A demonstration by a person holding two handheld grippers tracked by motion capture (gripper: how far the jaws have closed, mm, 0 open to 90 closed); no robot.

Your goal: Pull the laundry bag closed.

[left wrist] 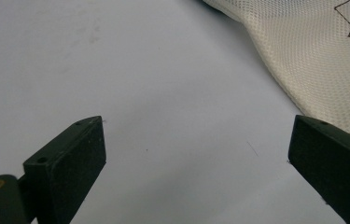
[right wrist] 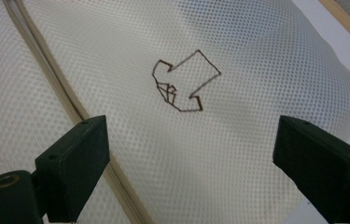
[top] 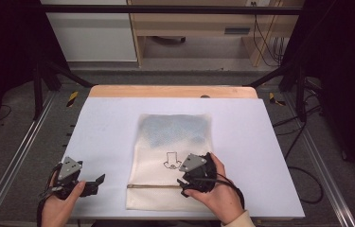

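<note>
A cream mesh bag [top: 165,142] lies flat in the middle of the white table cover [top: 104,127], with something bluish inside its far half. A zipper [top: 151,186] runs across its near end, and a small drawn outline [top: 171,161] marks its middle. My right gripper [top: 182,187] hovers over the bag's near right part, open; its jaws frame the outline [right wrist: 184,81] and the zipper [right wrist: 70,102], with nothing between them. My left gripper [top: 97,185] rests at the near left, open over bare cover [left wrist: 163,93], with the bag's edge [left wrist: 312,56] just to its right.
A wooden strip [top: 170,91] runs along the table's far edge. Metal rails [top: 19,156] flank the table on both sides. Cables [top: 303,175] lie on the floor at the right, and furniture stands behind the table.
</note>
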